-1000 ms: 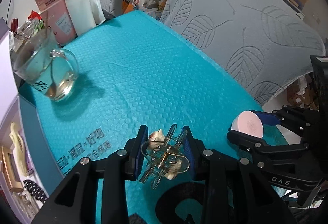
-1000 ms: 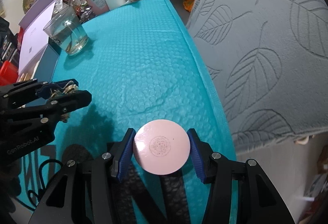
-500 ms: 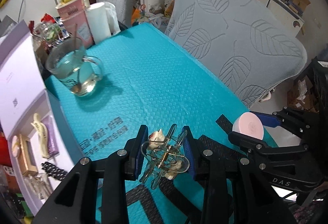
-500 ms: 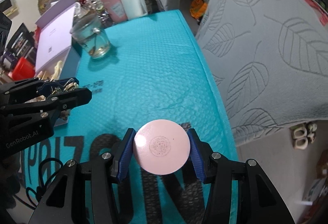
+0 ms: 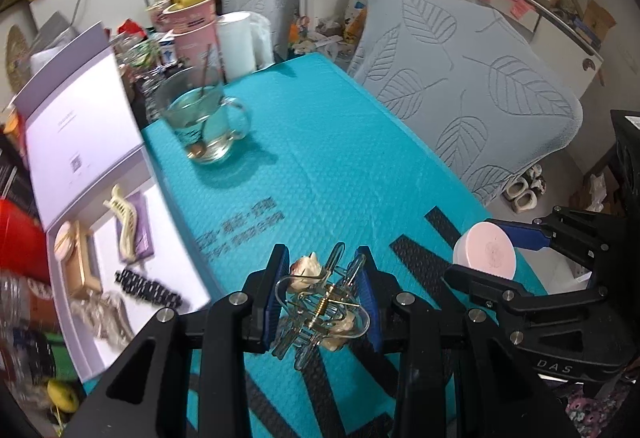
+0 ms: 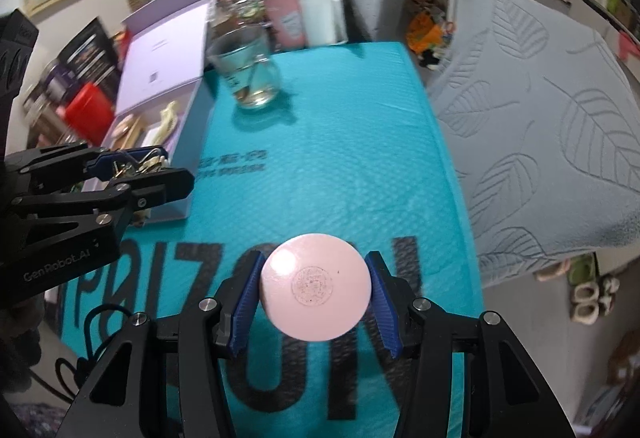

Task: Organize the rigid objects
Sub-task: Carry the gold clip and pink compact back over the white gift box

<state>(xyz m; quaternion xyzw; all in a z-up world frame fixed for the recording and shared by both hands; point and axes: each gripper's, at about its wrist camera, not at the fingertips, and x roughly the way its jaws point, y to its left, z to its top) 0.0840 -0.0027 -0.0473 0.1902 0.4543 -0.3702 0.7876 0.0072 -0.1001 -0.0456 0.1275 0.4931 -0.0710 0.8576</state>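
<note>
Bubbled teal mat (image 6: 332,141), left gripper (image 5: 322,296) jaws pinching wiry hair clip (image 5: 320,312) (gold spring), right gripper (image 6: 315,300) jaws clamping smooth pink disc (image 6: 315,298)

A wire-framed metal hair clip (image 5: 322,308) with cream shell ornaments and a round pink compact (image 6: 315,286) are each held above the teal table (image 5: 328,165).
</note>
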